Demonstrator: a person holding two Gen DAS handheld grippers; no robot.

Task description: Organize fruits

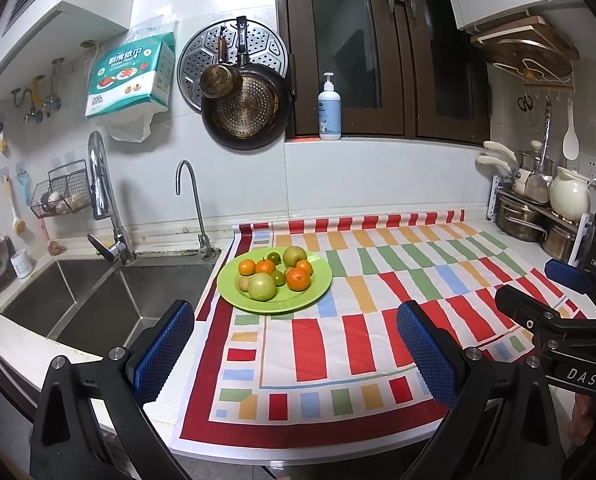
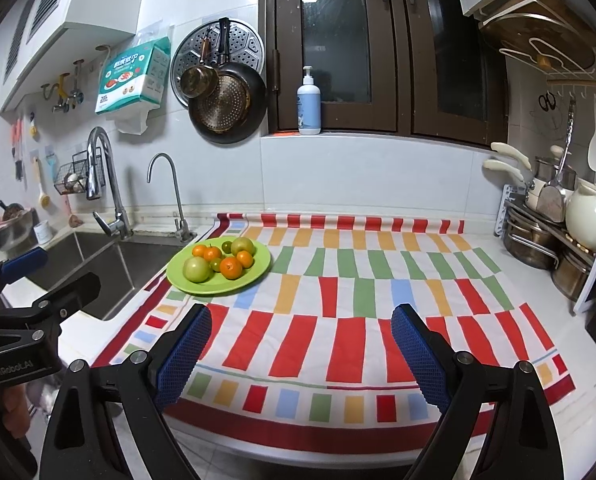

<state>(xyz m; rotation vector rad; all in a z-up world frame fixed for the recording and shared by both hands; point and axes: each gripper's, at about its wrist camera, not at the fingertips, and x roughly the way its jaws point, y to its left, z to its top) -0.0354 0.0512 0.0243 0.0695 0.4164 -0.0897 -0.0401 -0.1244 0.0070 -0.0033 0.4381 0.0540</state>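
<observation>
One small brownish fruit (image 1: 243,282) shows only from the left wrist.

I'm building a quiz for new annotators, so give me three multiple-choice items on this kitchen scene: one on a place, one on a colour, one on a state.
1. Where does the plate of fruit sit?
A. on the striped cloth's corner nearest the sink
B. inside the sink
C. on the window ledge

2. What colour is the plate?
A. white
B. green
C. red

3. How do the two tools stand?
A. both shut on fruit
B. one holds the plate
C. both open, holding nothing

Key:
1 A: the plate rests on the striped cloth beside the sink.
2 B: its rim is lime green under the fruit.
3 C: the left tool and the right tool show wide gaps with only cloth between their pads.
</observation>
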